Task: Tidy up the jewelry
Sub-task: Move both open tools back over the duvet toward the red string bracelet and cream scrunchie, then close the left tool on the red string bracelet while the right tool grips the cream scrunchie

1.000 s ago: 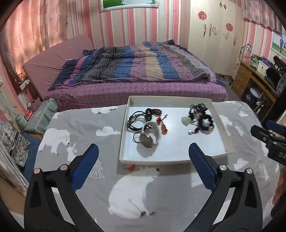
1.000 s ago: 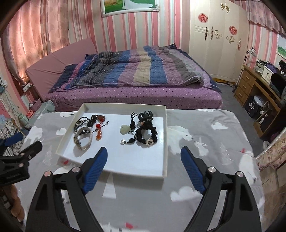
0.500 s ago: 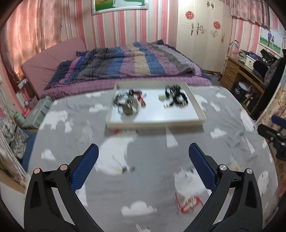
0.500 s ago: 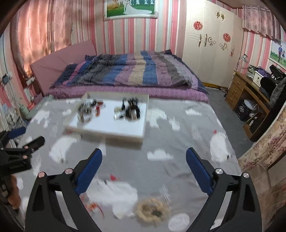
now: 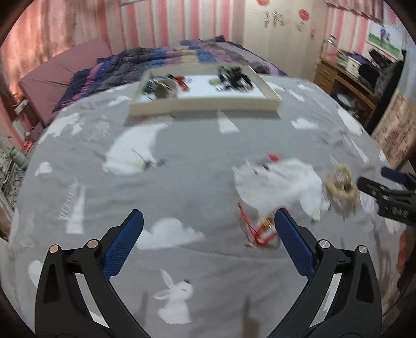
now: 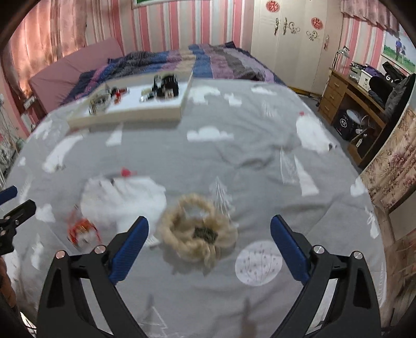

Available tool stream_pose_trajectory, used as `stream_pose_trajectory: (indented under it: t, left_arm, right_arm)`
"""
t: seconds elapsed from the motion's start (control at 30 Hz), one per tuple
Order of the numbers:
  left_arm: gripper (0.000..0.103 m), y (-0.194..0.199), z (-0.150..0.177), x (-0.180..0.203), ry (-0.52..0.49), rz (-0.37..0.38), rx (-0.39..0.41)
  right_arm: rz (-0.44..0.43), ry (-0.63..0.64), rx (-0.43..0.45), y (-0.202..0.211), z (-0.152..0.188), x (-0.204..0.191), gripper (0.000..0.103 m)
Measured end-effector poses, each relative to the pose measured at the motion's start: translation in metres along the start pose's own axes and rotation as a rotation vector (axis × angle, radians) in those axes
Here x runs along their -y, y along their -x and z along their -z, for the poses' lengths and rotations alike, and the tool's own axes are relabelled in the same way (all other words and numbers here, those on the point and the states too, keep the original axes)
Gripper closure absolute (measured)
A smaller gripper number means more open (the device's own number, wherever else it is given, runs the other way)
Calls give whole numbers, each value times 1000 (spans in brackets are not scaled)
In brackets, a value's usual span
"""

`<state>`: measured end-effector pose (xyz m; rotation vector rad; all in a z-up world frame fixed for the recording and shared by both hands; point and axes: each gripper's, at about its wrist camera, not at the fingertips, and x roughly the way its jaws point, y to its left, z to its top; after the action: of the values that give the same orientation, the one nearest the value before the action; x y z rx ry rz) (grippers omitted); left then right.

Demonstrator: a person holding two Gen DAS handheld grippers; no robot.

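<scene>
Two hand-held grippers, left (image 5: 208, 240) and right (image 6: 209, 240), gape empty over the grey worktop (image 6: 234, 156); beyond its white tray (image 6: 130, 115) stands a bed (image 6: 208, 59).

No text can be read for certain. A dark bag (image 6: 387, 78) on the desk (image 6: 348, 85) in the right wrist view bears a pale mark that looks like a "G", too small to confirm. The red round emblems (image 6: 316, 23) on the wardrobe (image 6: 293, 52) are too blurred to read.
</scene>
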<state>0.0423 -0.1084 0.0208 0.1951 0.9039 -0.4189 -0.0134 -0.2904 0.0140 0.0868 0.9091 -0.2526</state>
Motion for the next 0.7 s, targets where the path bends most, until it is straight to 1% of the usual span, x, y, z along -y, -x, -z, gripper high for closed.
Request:
stream_pose_trajectory:
  t: [0.07, 0.13, 0.3, 0.43, 0.5, 0.57, 0.67, 0.7]
  left_arm:
    - [3, -7, 10, 10, -32, 15, -15]
    - [3, -13, 17, 19, -57, 13, -17]
    - [3, -22, 20, 30, -90, 55, -35]
    - [5, -29, 16, 32, -85, 83, -41]
    - [17, -33, 13, 35, -90, 104, -46]
    - [23, -36, 11, 39, -102, 120, -53]
    - [28, -41, 11, 45, -117, 122, -63]
    - [33, -42, 11, 46, -122, 121, -66]
  right_arm:
    - [8, -5, -10, -5, 5, 3, 8]
    - [16, -20, -21, -10, 9, 9, 8]
    - [18, -25, -23, -15, 10, 15, 8]
    - [30, -18, -12, -19, 7, 14, 8]
    - [26, -16, -11, -22, 5, 13, 8]
    - [22, -13, -17, -26, 4, 11, 8]
    - [18, -15, -26, -32, 3, 10, 8]
    - [16, -17, -28, -32, 2, 10, 8]
